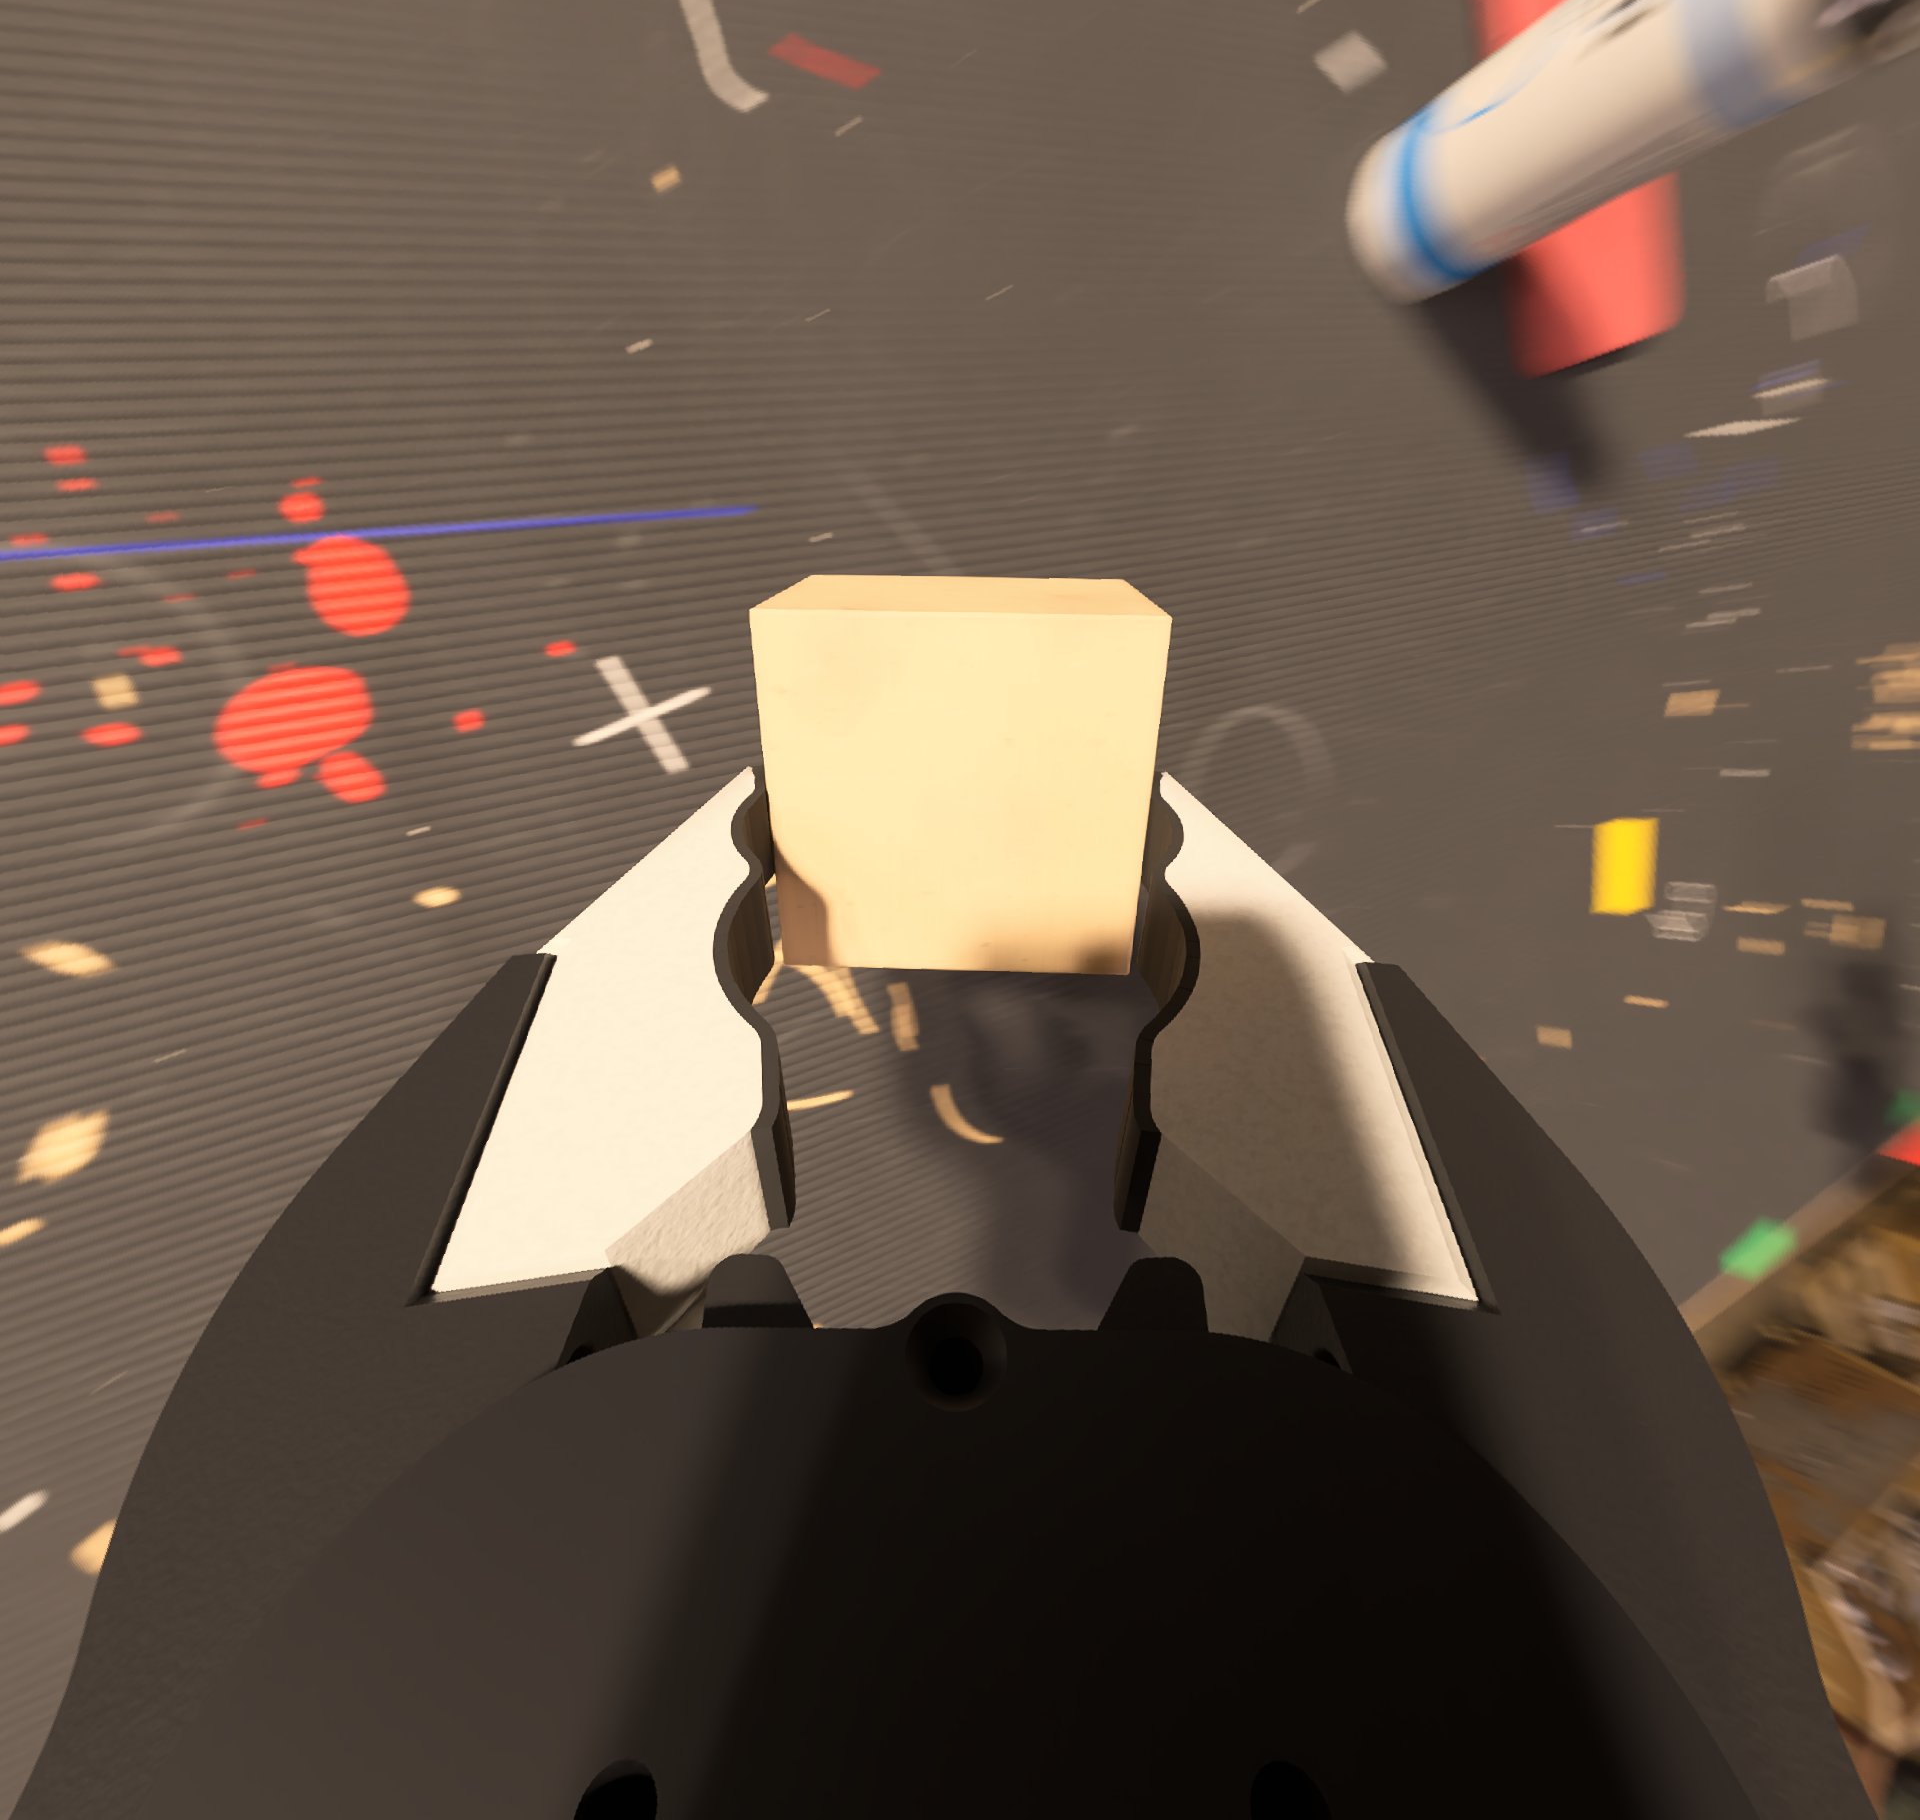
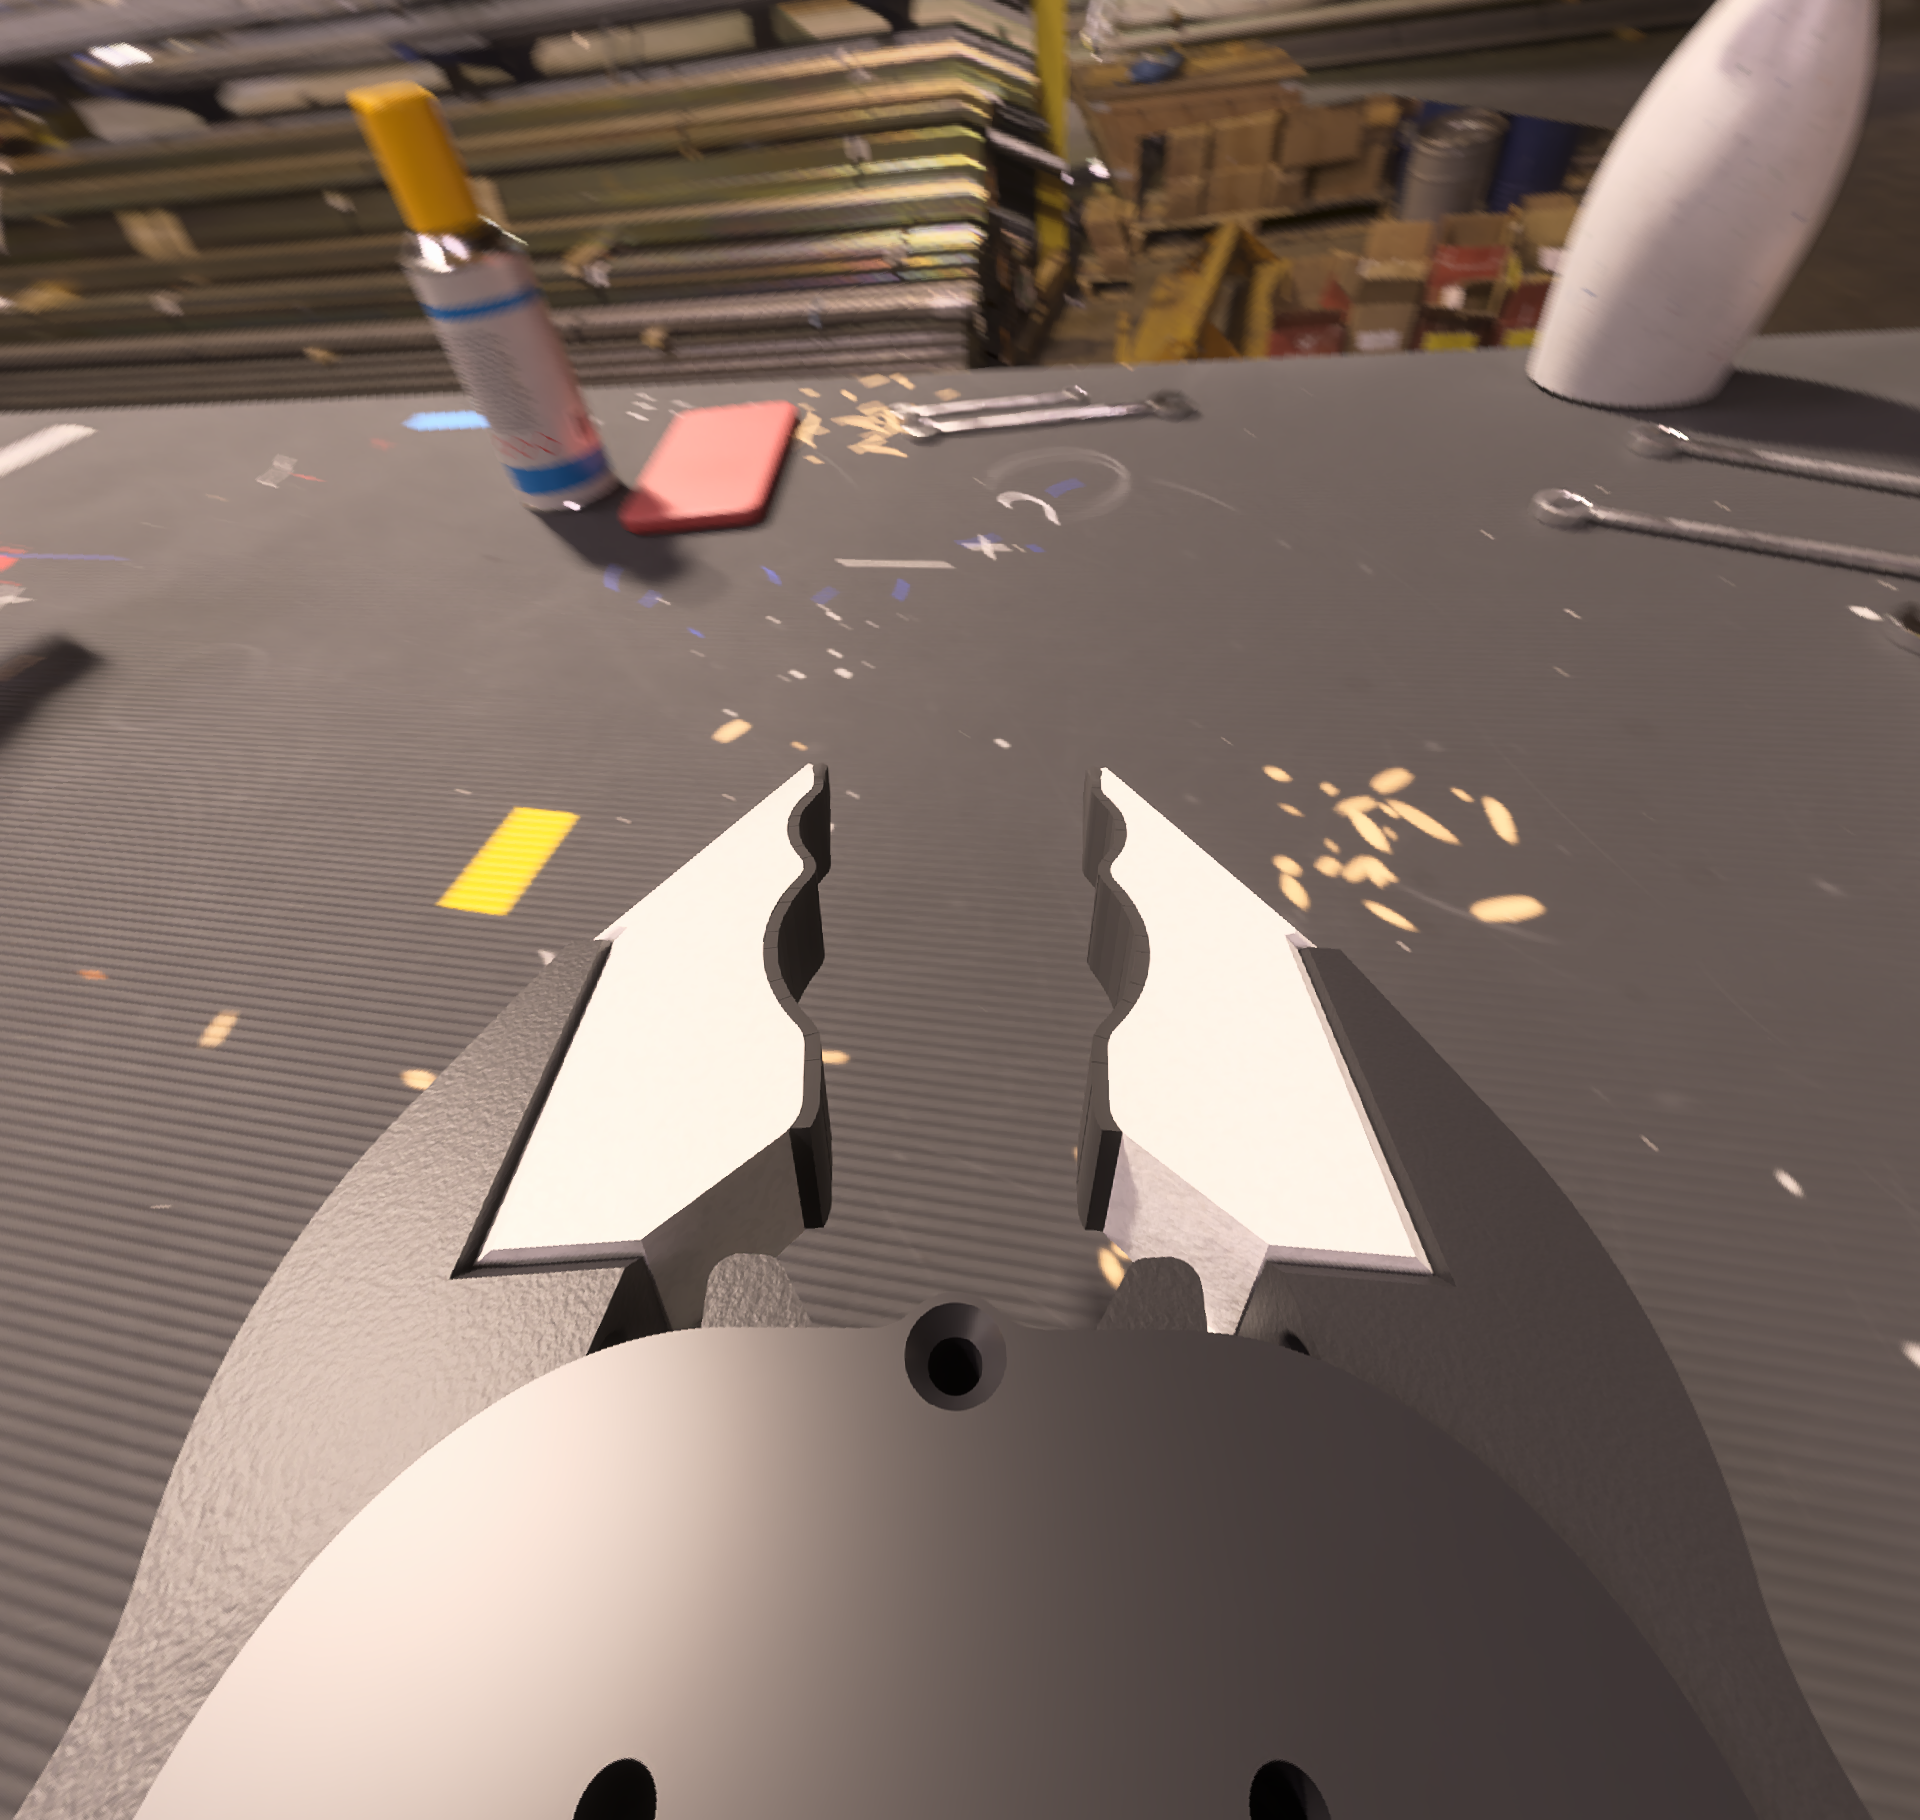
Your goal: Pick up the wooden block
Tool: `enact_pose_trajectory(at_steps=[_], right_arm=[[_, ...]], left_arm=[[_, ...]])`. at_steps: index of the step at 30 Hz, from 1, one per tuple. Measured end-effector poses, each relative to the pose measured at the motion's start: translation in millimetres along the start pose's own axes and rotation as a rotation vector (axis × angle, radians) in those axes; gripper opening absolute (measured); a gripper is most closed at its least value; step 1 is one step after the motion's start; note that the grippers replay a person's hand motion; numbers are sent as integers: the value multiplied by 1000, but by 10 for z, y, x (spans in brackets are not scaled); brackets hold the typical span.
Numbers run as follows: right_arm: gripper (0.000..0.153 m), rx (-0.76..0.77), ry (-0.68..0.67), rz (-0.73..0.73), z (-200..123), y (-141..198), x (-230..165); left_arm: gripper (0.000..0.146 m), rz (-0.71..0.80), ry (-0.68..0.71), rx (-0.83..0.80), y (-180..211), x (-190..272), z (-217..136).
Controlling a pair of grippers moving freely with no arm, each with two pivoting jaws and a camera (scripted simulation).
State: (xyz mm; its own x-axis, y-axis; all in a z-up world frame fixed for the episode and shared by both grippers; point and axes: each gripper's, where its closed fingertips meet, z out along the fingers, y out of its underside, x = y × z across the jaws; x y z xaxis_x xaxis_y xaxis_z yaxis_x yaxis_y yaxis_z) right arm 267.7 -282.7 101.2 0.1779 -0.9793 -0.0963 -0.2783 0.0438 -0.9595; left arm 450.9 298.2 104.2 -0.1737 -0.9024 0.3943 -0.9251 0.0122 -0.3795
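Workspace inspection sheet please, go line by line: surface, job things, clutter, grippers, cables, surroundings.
Surface: dark ribbed mat, paint flecks and chips.
Job's things: wooden block between the left gripper's fingertips, seemingly lifted.
Clutter: spray can, red phone-like slab, white bottle, wrenches.
Grippers: left gripper shut on the block; right gripper open, holding nothing.
Cables: nothing seen.
Surroundings: stacked shelving, boxes, blurred.

Left gripper [image 1: 956, 814] is pointed steeply downward, fingers closed against something held between the tips. Right gripper [image 2: 956, 794] is held low and near-level, fingers parted, nothing between them.
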Motion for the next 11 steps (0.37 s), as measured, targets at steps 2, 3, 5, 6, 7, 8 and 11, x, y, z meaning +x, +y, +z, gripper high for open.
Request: enact_pose_trajectory(at_steps=[2, 3, 5, 6, 7, 8, 11], right_arm=[[49, 34, -79, -10, 8, -131, -202], [49, 40, -122, -29, 22, -190, -318], [49, 55, -195, -88, 74, -322, -560], [49, 69, -230, -120, 112, -392, -693], [49, 82, -277, -150, 161, -464, -847], [49, 86, -334, -179, 216, -526, -1009], [49, 71, -517, -270, 398, -679, -1495]], left_arm=[[71, -38, 204, 84, -64, 260, -182], [71, -53, 307, 115, -80, 403, -258], [71, -87, 504, 148, -90, 717, -369], [71, -102, 594, 153, -88, 882, -399], [71, -115, 677, 147, -82, 1059, -409], [71, -124, 750, 134, -72, 1241, -401], [71, -132, 938, 51, -4, 1800, -281]])
